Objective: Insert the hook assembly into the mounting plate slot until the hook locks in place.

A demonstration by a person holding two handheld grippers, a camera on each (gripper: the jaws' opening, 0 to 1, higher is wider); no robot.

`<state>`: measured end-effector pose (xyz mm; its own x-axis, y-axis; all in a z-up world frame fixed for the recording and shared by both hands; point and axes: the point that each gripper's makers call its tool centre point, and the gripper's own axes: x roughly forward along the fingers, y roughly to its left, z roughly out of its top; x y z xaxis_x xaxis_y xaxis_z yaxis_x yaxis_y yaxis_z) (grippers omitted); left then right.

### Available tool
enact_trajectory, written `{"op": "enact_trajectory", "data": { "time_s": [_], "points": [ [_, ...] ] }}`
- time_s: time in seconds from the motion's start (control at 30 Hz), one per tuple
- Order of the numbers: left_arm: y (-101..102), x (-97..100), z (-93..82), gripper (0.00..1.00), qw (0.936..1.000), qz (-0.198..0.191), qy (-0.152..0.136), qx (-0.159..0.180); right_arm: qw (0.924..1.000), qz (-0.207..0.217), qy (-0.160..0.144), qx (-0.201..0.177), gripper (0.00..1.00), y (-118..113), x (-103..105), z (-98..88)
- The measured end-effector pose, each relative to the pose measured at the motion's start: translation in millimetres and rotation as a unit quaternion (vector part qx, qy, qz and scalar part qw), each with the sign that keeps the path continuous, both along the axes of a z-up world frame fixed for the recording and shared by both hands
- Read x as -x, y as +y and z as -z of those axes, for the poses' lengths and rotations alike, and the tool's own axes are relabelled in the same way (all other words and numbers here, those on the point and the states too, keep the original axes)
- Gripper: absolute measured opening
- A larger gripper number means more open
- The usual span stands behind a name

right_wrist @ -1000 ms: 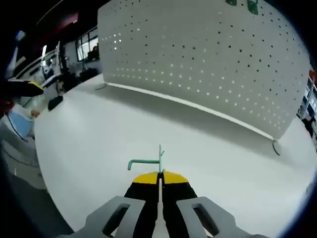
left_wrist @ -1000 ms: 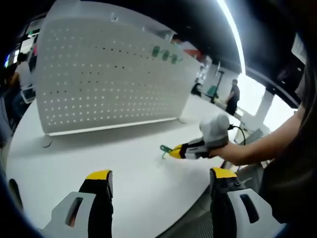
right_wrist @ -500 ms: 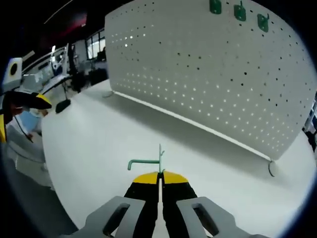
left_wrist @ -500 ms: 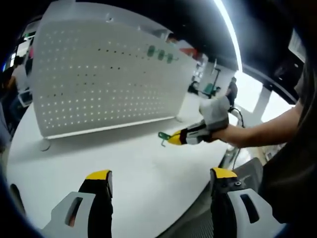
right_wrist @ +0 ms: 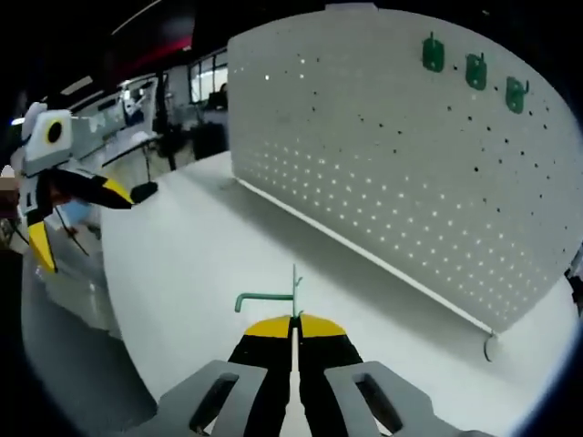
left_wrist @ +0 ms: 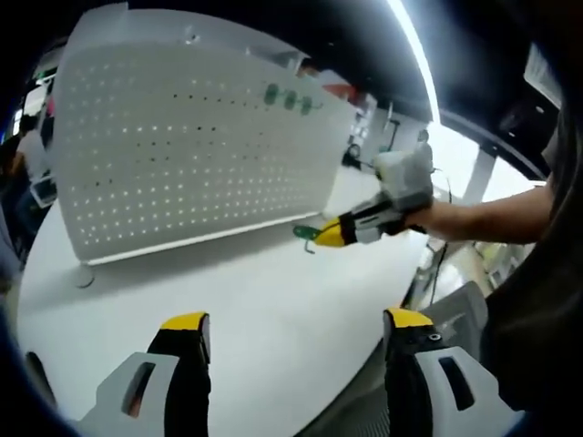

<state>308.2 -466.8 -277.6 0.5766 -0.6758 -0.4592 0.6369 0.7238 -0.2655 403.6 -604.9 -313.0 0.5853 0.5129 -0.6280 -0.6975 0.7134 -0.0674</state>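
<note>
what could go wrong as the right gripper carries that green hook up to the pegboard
1. The right gripper pinches the green hook by only a thin end between shut jaws, so it could twist or slip on contact with the pegboard.
2. Three green hooks already hang near the top edge; aiming there could knock one.
3. The left gripper hangs open and away, so the freestanding board, if pushed, might tip or slide on the white table.

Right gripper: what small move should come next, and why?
Probably carry the hook up toward the pegboard, near the three hooks already hung there. The right gripper is shut on it above the table, with the board some way ahead.
</note>
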Motion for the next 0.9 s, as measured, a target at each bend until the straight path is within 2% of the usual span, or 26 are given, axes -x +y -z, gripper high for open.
{"op": "enact_trajectory", "data": {
  "time_s": [0.2,0.37,0.53,0.7,0.83,0.9],
  "points": [
    [3,-0.9,-0.3,0.76,1.0,0.002,-0.004,-0.003,0.9981,-0.039,0.038,-0.031,0.0,19,17,-10.9],
    [6,0.7,4.2,0.72,1.0,0.006,0.001,-0.004,0.9951,-0.087,0.043,-0.019,0.0,31,31,-17.8],
    [5,4.6,9.0,0.64,0.9997,0.021,0.006,-0.006,0.9882,-0.14,0.063,-0.005,0.0,45,51,-19.6],
    [2,8.1,16.5,0.57,0.9988,0.041,0.026,-0.006,0.9768,-0.196,0.085,0.001,0.0,62,75,-20.9],
    [0,8.0,18.1,0.56,0.9983,0.05,0.029,-0.008,0.9582,-0.265,0.107,0.015,0.0,74,99,-19.1],
    [-1,7.4,18.3,0.55,0.998,0.056,0.026,-0.012,0.9542,-0.278,0.109,0.014,0.0,79,105,-19.1]
  ]
}}
